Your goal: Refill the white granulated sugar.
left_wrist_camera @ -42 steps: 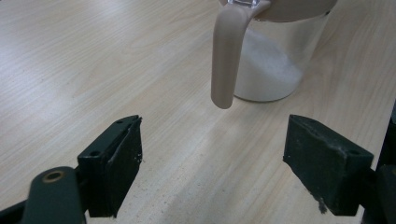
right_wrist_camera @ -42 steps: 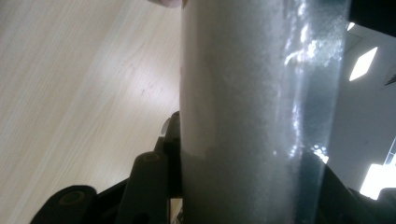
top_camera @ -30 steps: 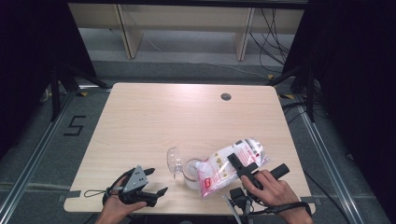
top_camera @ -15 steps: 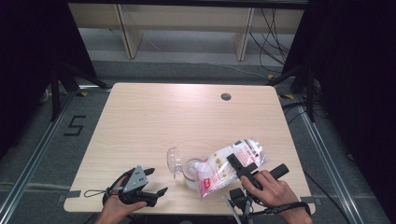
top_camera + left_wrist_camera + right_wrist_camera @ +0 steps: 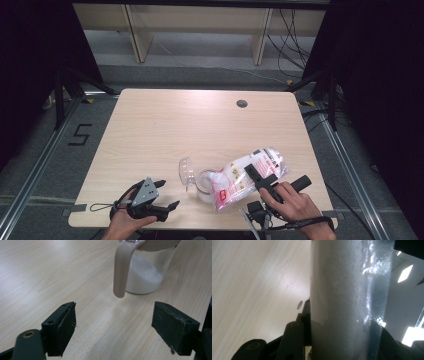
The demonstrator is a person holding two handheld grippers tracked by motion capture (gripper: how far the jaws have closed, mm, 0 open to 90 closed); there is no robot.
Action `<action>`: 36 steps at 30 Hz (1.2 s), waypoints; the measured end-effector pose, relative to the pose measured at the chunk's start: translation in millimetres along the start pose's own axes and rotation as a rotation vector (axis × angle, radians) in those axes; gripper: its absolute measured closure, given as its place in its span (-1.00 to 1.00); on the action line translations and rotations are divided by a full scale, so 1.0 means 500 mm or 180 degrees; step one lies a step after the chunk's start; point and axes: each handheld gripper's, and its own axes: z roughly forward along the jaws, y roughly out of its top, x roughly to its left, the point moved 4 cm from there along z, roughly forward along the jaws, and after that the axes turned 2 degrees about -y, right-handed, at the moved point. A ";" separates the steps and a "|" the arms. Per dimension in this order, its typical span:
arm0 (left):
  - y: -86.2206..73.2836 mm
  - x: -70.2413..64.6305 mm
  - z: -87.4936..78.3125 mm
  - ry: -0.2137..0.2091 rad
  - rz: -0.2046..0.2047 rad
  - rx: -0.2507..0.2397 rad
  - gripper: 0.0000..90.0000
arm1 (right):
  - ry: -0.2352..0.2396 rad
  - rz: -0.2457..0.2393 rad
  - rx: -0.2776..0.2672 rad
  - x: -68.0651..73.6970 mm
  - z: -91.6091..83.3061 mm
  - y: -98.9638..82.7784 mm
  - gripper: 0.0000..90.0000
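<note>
On the tabletop [image 5: 165, 125], near its front edge, a clear jar [image 5: 204, 179] stands with its hinged lid [image 5: 186, 172] swung open to the left. A plastic bag of powder [image 5: 247, 175] lies tilted just right of the jar, its lower end at the jar's mouth. The right tongs [image 5: 256, 175] clamp across the bag. The left tongs [image 5: 167, 195] rest well left of the jar, at the front edge.
</note>
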 end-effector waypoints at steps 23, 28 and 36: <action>0.000 0.000 0.000 -0.0001 -0.0001 0.0001 -0.58 | 0.0028 -0.0014 -0.0047 0.002 0.000 0.010 0.51; 0.000 -0.001 0.000 -0.0014 -0.0030 -0.0021 -0.58 | 0.0041 -0.0020 -0.0059 0.002 -0.002 0.014 0.52; 0.000 -0.002 0.001 -0.0014 -0.0028 -0.0020 -0.58 | 0.0042 -0.0058 -0.0072 0.002 -0.001 0.017 0.53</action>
